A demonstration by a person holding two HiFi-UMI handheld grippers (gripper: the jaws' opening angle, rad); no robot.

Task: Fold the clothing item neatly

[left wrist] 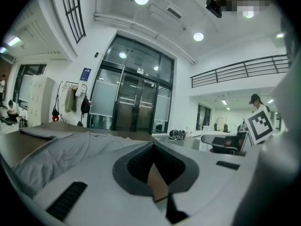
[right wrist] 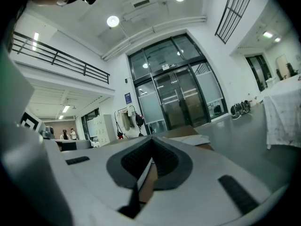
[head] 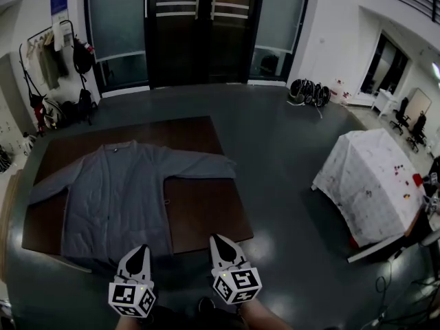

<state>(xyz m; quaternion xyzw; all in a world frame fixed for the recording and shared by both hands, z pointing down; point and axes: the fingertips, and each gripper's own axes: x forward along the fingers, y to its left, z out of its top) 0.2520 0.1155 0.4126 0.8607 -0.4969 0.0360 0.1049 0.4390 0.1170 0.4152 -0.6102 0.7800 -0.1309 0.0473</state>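
Observation:
A grey long-sleeved cardigan (head: 120, 188) lies spread flat, front up, on a dark brown table (head: 203, 208), its sleeves stretched out left and right. Near the table's front edge my left gripper (head: 139, 249) is shut and holds nothing, just at the garment's hem. My right gripper (head: 218, 239), also shut and holding nothing, sits over bare tabletop to the right of the hem. The left gripper view has the grey cardigan (left wrist: 70, 149) lying ahead of the left gripper (left wrist: 153, 145). Beyond the right gripper (right wrist: 150, 142), the right gripper view catches the table's far edge (right wrist: 188, 133) and a sleeve end.
A table draped in a stained white cloth (head: 371, 181) stands to the right. Dark glass doors (head: 199, 29) are at the back, a coat rack (head: 51, 60) at the back left. Grey floor (head: 282, 143) surrounds the table. People stand in the distance in both gripper views.

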